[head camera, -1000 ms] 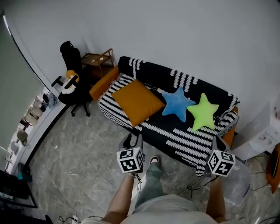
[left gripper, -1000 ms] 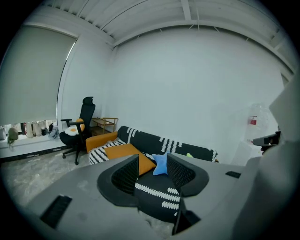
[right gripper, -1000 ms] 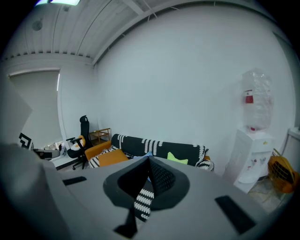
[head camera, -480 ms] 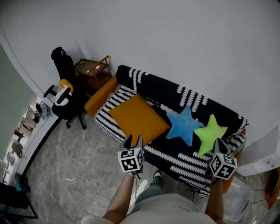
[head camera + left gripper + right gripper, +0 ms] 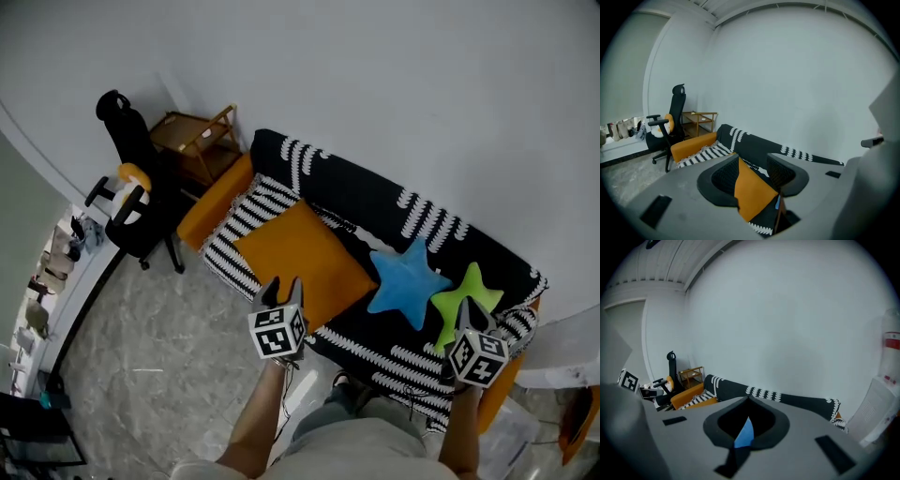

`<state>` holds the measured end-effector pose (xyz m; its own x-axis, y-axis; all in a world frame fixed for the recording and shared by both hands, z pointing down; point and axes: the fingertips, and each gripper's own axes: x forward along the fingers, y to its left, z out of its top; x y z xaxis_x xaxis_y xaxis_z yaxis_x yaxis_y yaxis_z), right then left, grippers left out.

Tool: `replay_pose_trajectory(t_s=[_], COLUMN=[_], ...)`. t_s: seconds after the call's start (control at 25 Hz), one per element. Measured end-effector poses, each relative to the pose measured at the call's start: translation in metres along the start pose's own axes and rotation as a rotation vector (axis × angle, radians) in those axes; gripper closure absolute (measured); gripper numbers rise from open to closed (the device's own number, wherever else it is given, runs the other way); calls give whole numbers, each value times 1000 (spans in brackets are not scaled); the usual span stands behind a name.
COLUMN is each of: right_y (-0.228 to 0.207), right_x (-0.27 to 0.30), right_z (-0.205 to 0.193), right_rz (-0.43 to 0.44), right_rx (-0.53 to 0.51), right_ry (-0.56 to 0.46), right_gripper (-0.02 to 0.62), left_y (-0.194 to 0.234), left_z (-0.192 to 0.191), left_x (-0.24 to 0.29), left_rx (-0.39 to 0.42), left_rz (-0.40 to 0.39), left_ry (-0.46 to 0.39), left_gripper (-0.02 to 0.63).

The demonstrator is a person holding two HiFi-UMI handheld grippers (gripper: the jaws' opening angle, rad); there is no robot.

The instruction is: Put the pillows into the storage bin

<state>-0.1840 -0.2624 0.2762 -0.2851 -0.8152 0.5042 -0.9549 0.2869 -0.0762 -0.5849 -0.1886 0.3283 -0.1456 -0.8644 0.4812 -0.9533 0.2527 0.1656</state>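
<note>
on the sofa (image 5: 361, 202) lie all three pillows, so none has gone into the bin and the task looks barely begun: every pick, carry and drop is left. no bin shows plainly in any view.

the orange pillow (image 5: 305, 262) sits near the middle of the head view, a big flat square of smooth cloth with soft corners. at its 4 o'clock is the blue star (image 5: 408, 281), plump and plush with five stubby arms. the green star (image 5: 464, 300), the same shape, lies just beside it, again toward 4 o'clock.

the left gripper (image 5: 283, 284) hangs at 6 o'clock of the orange pillow, its jaws spread with nothing between them; its own view shows orange cloth through the gap, well off. the right gripper (image 5: 466, 311) hovers at the green star's 6 o'clock, jaw tips meeting and pinching nothing, a sliver of blue showing through the slit behind them.

the sofa runs from 11 o'clock to 4 o'clock, draped in a black throw with white stripes, orange upholstery showing at its ends. at 10 o'clock stand a slatted wooden table (image 5: 192, 141) and a black chair (image 5: 131, 197). the floor (image 5: 169, 375) is grey and marbled.
</note>
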Motion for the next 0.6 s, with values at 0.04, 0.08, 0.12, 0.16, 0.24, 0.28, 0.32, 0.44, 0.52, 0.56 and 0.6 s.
replay_pose_trajectory(t_s=[0.04,0.08,0.12,0.16,0.24,0.28,0.32,0.44,0.52,0.56,0.6], right_y=[1,3,5,8,13,14,15,23,32,39,46], right_x=[7,15,24,35,55,63,69,84,104,115,124], right_z=[-1,-2,0,3,9,11,12,22,29,31,31], right_rz=[6,15,28,45,80,95,106,133,150,159,170], right_rx=[-2,-6,-11,-17,-32,-37,-41,-47,-55,-61,-71], right_ry=[14,23,28,29,36,42,47,46,50,60,76], right_gripper=[594,594,594,594,594,594,594,594,594,594,594], left_y=[3,7,9,11,11,10,8,7,11,15,19], left_z=[-2,-5,-7,-8,-9,-11,-14,-18,-12,-10,-9], left_x=[3,6,10,14,17,17,16,15,25,31,35], left_rx=[-3,-5,-7,-9,-18,-24,-29,-20,-21,-28,-38], left_rz=[8,18,29,42,67,77,83,93,101,106,113], left_ry=[8,17,23,26,31,37,44,64,63,64,70], left_gripper=[420,420,420,420,420,420,420,420,420,420,420])
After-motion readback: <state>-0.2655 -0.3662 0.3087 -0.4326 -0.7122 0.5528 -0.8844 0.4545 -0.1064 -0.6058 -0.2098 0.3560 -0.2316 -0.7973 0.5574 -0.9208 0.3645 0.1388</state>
